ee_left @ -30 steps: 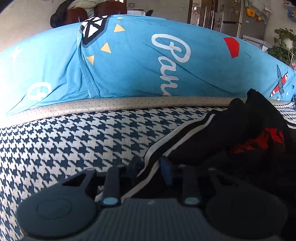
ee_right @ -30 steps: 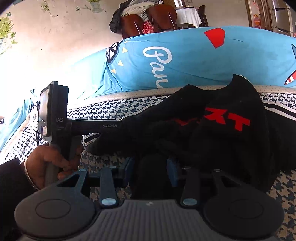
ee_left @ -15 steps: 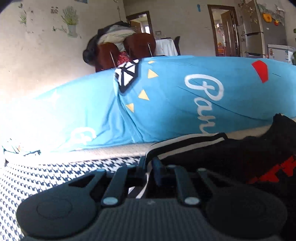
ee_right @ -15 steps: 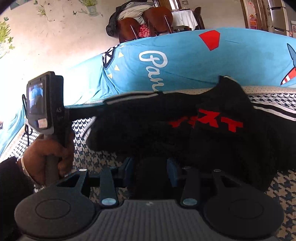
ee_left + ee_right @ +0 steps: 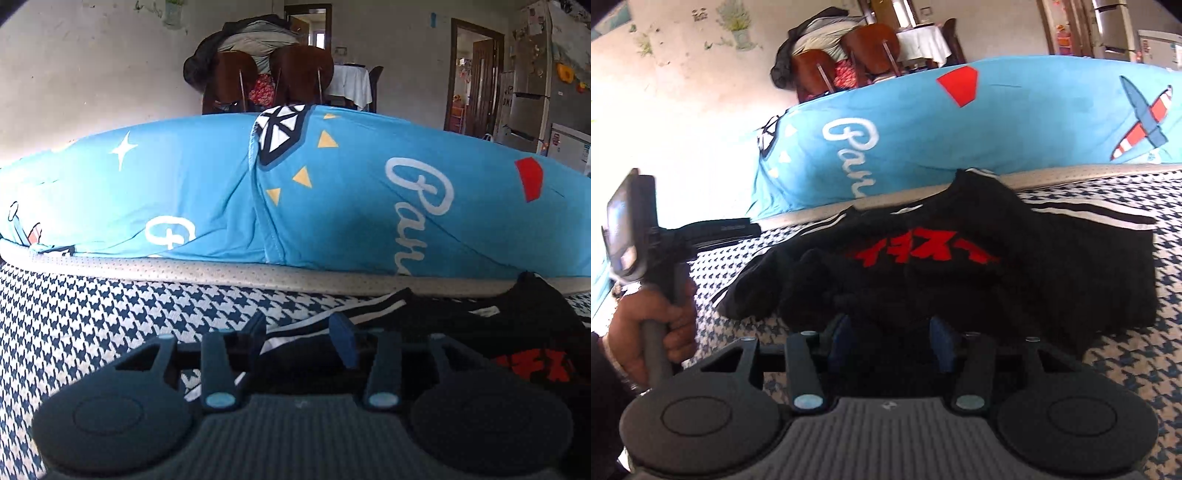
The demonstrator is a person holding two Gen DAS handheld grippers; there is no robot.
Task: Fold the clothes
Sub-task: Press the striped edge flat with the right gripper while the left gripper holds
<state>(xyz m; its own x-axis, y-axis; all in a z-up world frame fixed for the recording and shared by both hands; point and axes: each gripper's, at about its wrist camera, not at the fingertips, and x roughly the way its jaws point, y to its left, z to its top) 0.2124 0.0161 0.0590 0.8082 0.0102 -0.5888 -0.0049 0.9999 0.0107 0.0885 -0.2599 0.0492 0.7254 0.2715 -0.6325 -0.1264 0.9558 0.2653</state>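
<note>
A houndstooth-covered bed (image 5: 1126, 369) carries a black garment (image 5: 997, 280) with red lettering, bunched near the blue bolster (image 5: 1034, 122), seemingly mid-fold. The left gripper (image 5: 301, 332) is opening over its striped edge. The right gripper (image 5: 890, 332) is also opening, cloth between its fingers, probably letting go.

One black garment with red lettering and white stripes (image 5: 960, 266); one blue printed quilt (image 5: 332, 199); one navy-and-white houndstooth bed cover (image 5: 92, 325); two brown wooden chairs (image 5: 299, 77).
</note>
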